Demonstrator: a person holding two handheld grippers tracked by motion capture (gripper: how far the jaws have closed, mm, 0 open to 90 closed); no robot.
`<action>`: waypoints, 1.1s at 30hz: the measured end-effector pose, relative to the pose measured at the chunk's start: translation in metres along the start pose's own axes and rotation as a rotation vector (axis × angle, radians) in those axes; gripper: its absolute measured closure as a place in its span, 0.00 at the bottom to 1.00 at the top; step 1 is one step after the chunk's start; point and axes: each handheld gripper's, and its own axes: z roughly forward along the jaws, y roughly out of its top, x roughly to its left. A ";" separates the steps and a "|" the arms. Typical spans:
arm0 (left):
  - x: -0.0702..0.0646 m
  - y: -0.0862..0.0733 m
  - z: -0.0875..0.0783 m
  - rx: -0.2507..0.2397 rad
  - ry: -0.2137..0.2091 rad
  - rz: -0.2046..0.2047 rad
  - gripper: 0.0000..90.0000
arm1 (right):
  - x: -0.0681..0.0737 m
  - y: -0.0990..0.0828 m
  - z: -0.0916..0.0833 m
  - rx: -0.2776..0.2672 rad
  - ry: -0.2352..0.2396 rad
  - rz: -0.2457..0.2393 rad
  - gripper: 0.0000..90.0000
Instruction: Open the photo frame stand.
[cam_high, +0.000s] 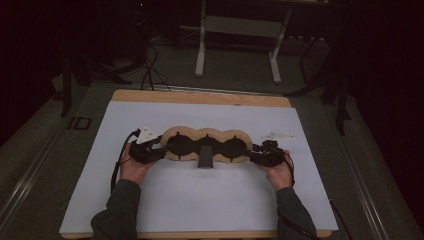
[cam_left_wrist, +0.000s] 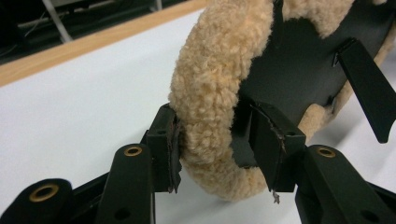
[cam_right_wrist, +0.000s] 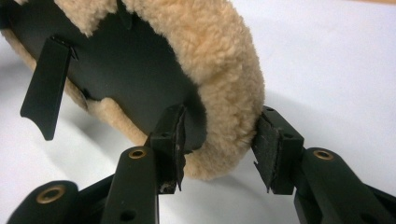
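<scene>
The fleece pad (cam_high: 207, 145) lies across the middle of the counter (cam_high: 200, 200), a long piece with three rounded lobes in a row. Its rim is thick, curly tan pile, like sheepskin; inside the rim the face is smooth, flat black material, with small notches cut where fleece meets black. A stiff black strap (cam_high: 205, 157) sticks out from the middle lobe toward the person; in the gripper views it reads as a flat tab with a curved end.

The left tongs (cam_left_wrist: 219, 144) straddle the fleece rim at the pad's left end, one worn black pad touching the outer pile, the other at the inner black face: they look clamped on the rim. The right tongs (cam_right_wrist: 219, 144) straddle the right end likewise, the inner jaw against the black face, the outer jaw just clear of the fleece.

The counter is covered by a plain white sheet with a light wooden edge. No writing can be read anywhere.
</scene>
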 end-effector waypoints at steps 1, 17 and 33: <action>0.000 -0.001 0.001 0.001 -0.002 -0.007 0.61 | 0.000 -0.001 0.001 0.006 -0.003 -0.006 0.62; 0.000 -0.010 -0.008 0.012 -0.063 -0.065 0.60 | 0.001 -0.011 -0.008 -0.016 0.050 0.052 0.61; -0.009 -0.015 -0.019 0.030 -0.083 -0.049 0.55 | 0.012 -0.023 -0.018 0.004 0.036 0.030 0.62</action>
